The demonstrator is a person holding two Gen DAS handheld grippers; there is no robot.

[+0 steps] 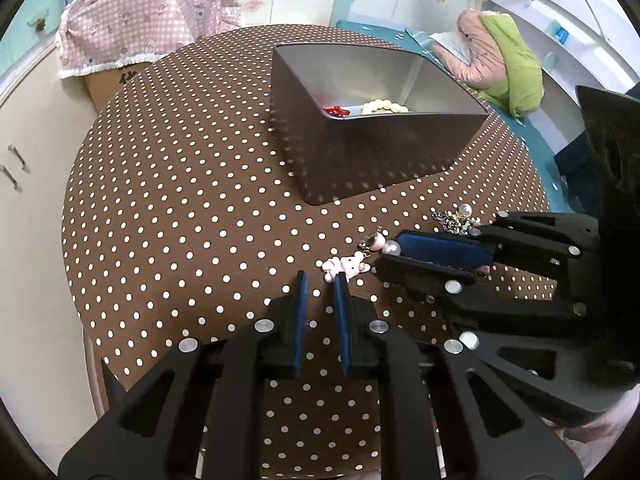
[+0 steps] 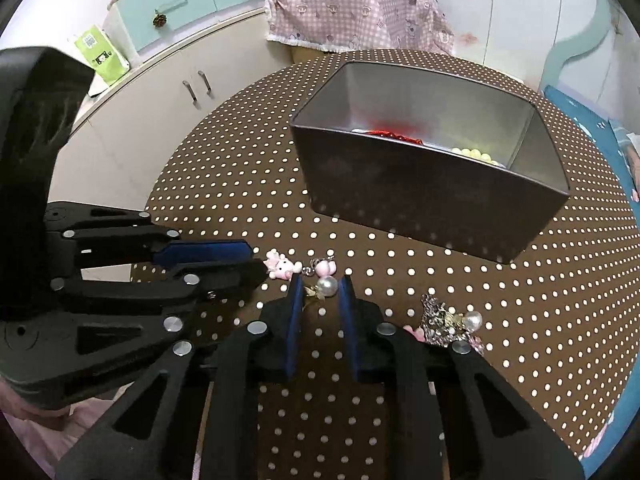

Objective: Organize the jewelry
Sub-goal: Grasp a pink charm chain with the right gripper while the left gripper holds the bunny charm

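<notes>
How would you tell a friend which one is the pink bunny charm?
Find the metal box on the dotted tablecloth. In front of it lie small trinkets; the bunny charm is leftmost, pale pink with ears, unlike the round white pearl beside it.

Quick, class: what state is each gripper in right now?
Left gripper: fingers slightly open, holding nothing; pink charm just beyond its tips.
Right gripper: fingers slightly open around the pearl charm, not yet pinching it.
</notes>
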